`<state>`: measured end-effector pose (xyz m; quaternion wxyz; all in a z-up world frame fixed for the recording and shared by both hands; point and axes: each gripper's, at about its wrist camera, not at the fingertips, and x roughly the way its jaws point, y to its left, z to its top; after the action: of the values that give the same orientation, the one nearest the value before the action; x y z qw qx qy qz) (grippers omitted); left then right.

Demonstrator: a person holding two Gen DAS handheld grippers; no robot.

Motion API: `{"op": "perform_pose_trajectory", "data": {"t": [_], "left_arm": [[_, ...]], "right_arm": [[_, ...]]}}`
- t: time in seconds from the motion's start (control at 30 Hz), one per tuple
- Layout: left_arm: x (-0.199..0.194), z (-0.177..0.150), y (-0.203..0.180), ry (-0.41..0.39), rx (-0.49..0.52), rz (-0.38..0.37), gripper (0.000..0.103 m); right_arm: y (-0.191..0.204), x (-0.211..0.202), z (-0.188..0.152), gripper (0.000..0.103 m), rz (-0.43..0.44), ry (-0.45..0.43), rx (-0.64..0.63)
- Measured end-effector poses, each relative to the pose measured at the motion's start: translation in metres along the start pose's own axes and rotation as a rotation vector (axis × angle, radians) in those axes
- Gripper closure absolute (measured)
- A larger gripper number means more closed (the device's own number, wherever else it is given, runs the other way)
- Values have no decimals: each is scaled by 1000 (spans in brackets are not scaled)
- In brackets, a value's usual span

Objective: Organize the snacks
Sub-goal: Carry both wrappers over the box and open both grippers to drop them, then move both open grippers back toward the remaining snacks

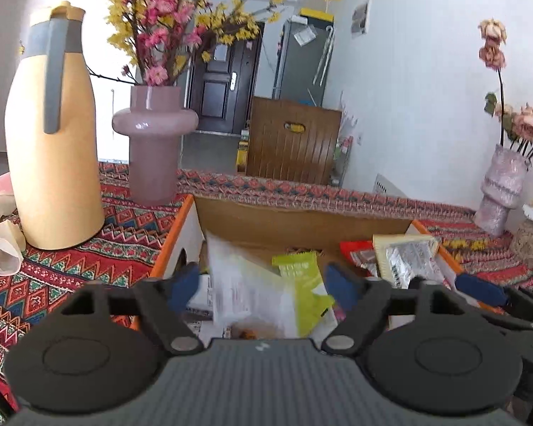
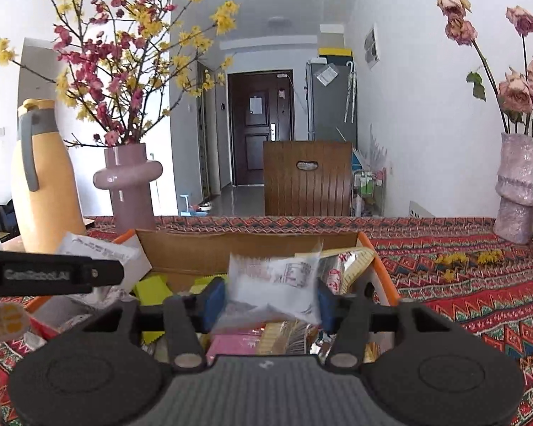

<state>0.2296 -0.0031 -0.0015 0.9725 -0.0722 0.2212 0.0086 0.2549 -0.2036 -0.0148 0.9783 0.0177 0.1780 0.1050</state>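
A cardboard box (image 1: 302, 218) with orange-edged flaps holds several snack packets. In the left wrist view my left gripper (image 1: 263, 287) is open above the box, over a white packet (image 1: 238, 284) and a lime green packet (image 1: 302, 284); the fingers touch neither. A silver packet (image 1: 407, 259) lies at the box's right. In the right wrist view my right gripper (image 2: 270, 301) has its blue pads against both sides of a clear white printed packet (image 2: 277, 284) and holds it above the box (image 2: 231, 248). Yellow-green packets (image 2: 152, 289) lie lower left.
A yellow thermos (image 1: 53, 135) and a pink vase of flowers (image 1: 152, 142) stand left of the box on a patterned tablecloth (image 2: 479, 284). A textured vase (image 2: 518, 191) with dried roses stands far right. The left gripper's body (image 2: 53, 273) crosses the right view's left edge.
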Motion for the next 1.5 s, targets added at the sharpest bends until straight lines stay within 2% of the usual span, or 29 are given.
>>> {"op": "perform_pose_trajectory", "data": {"t": [0.03, 0.07, 0.1, 0.17, 0.2, 0.47, 0.7, 0.9, 1.23, 1.5], "left_arm": [[-3, 0, 1, -15, -5, 8, 9], [-5, 1, 1, -25, -7, 16, 1], [-7, 0, 2, -38, -10, 24, 0], [-10, 1, 3, -47, -16, 34, 0], [-10, 1, 3, -47, -20, 39, 0], [-16, 4, 2, -40, -15, 74, 0], [-59, 14, -1, -62, 28, 61, 0], [-79, 5, 4, -27, 87, 62, 0], [-74, -39, 32, 113, 145, 77, 0], [-57, -67, 56, 148, 110, 99, 0]], "right_arm": [[-1, 0, 0, 44, -4, 2, 7], [-3, 0, 0, 33, -4, 3, 15], [-4, -2, 0, 18, -9, -2, 21], [-6, -6, 1, 4, -32, -27, 34], [-7, -9, 1, 2, -39, -38, 41], [-10, -13, 1, 1, -44, -50, 58], [-8, -24, 10, 0, -22, -37, 52], [1, -50, 8, 0, 13, -15, 17], [12, -66, -26, 0, 40, 142, -22], [26, -57, -39, 0, 45, 245, -56]]}}
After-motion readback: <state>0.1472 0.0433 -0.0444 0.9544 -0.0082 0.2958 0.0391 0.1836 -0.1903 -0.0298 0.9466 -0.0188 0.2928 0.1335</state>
